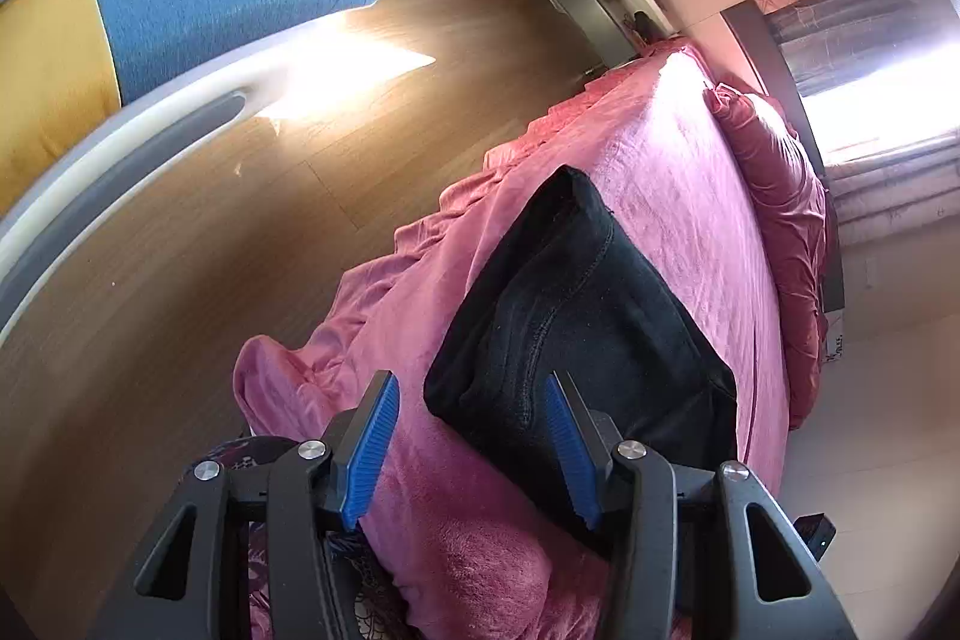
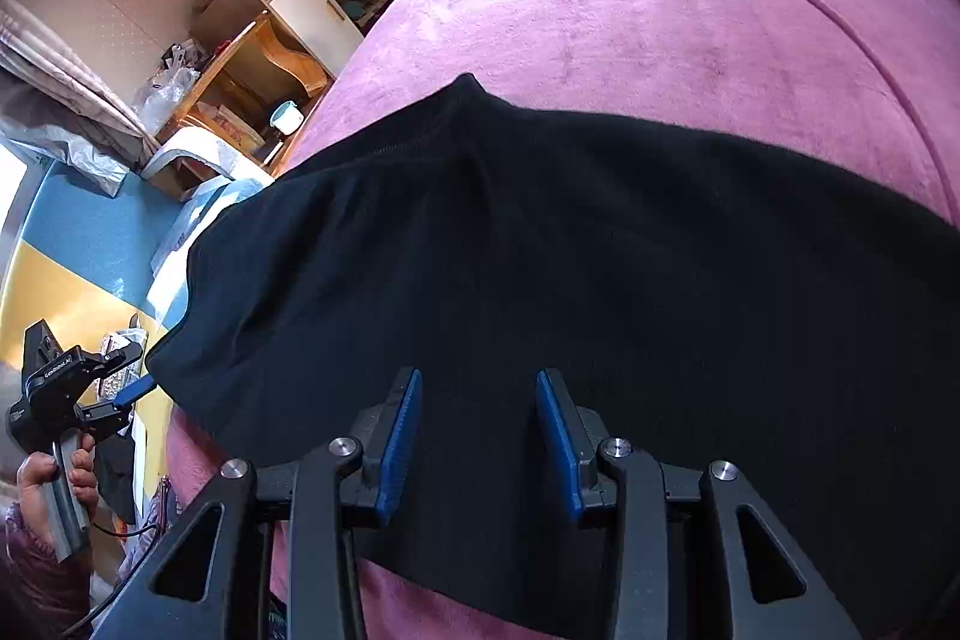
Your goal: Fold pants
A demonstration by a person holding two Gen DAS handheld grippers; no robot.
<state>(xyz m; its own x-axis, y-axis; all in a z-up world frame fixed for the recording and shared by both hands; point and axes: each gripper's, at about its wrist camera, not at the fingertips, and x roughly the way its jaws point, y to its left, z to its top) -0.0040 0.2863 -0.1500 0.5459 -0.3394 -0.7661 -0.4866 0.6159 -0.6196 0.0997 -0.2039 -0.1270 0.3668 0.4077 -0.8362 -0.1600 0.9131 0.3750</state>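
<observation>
Black pants lie folded on pink blanket, near its floor-side edge. Left gripper and right gripper both released, holding nothing. Bare blanket beyond pants; wood floor alongside.

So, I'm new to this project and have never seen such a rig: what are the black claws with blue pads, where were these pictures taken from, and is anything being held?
There is no robot here. A person holds a two-finger gripper in each hand, and a fisheye camera on each looks forward along its fingers. In the left wrist picture, the left gripper is open over the edge of the black pants, which lie folded on a pink bedspread. In the right wrist picture, the right gripper is open above the same pants. Neither holds anything. At its lower left you see the person's hand gripping the other tool's handle.
</observation>
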